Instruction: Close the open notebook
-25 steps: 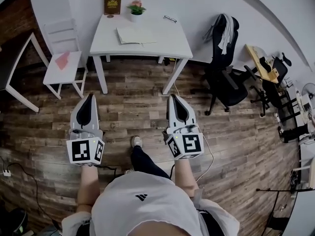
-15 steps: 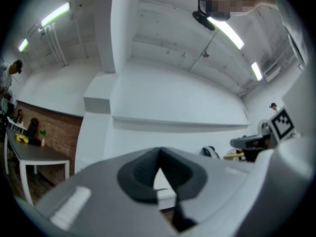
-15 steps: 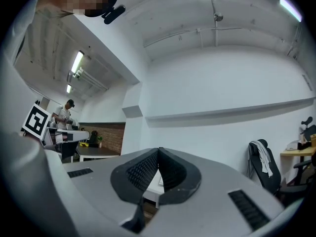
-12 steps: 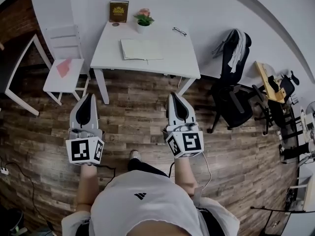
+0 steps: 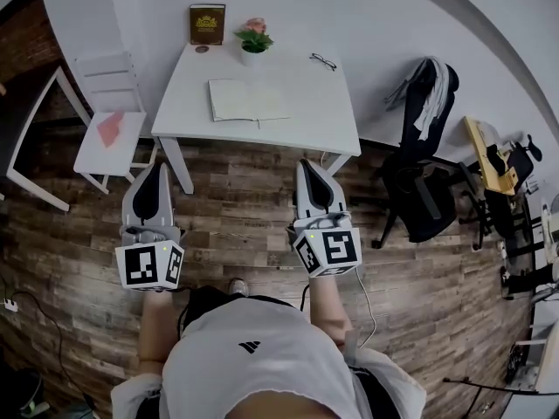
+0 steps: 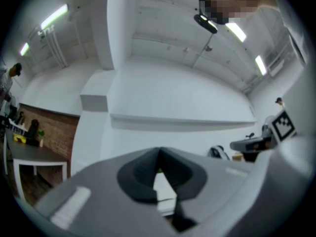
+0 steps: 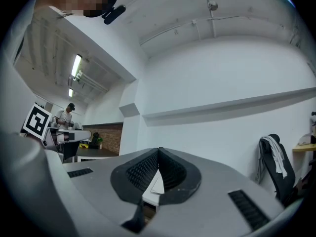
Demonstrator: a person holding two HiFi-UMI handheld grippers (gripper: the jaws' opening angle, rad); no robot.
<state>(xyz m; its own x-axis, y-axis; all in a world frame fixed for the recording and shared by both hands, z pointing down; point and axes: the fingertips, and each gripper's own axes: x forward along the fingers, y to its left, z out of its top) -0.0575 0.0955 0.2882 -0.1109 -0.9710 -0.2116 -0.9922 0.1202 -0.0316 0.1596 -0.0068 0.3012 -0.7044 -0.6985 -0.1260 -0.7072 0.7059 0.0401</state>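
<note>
The open notebook (image 5: 247, 99) is seen lying flat on the white worktop (image 5: 306, 116), pages up, near the middle of the surface. Behind it, against the wall, a brown book (image 5: 207, 23) is stood upright. A potted plant (image 5: 253, 40) with pink flowers is set just beside the book, and a pair of glasses (image 5: 322, 60) is laid toward the right rear corner.

Both grippers are held out in front of the person above the wooden floor (image 5: 236, 208), short of the worktop's front edge and well apart from the notebook. The left gripper (image 5: 158, 168) is pointed toward the worktop's left front leg, and the right gripper (image 5: 307, 163) toward the front edge nearer its right end.

In the left gripper view the dark fingers (image 6: 136, 174) are seen clenched: the tips are met and nothing is gripped. Only a pale sliver of the scene beyond is glimpsed through the gap below the tips. In the right gripper view the ribbed fingers (image 7: 139, 171) are likewise pressed together at the tips, with nothing grasped between them.

A white chair (image 5: 105, 81) is placed left of the worktop, with a pink item (image 5: 110, 129) lying on its seat. A black office chair (image 5: 419, 190) is stood to the right, with a light garment (image 5: 434, 81) draped over its back.
</note>
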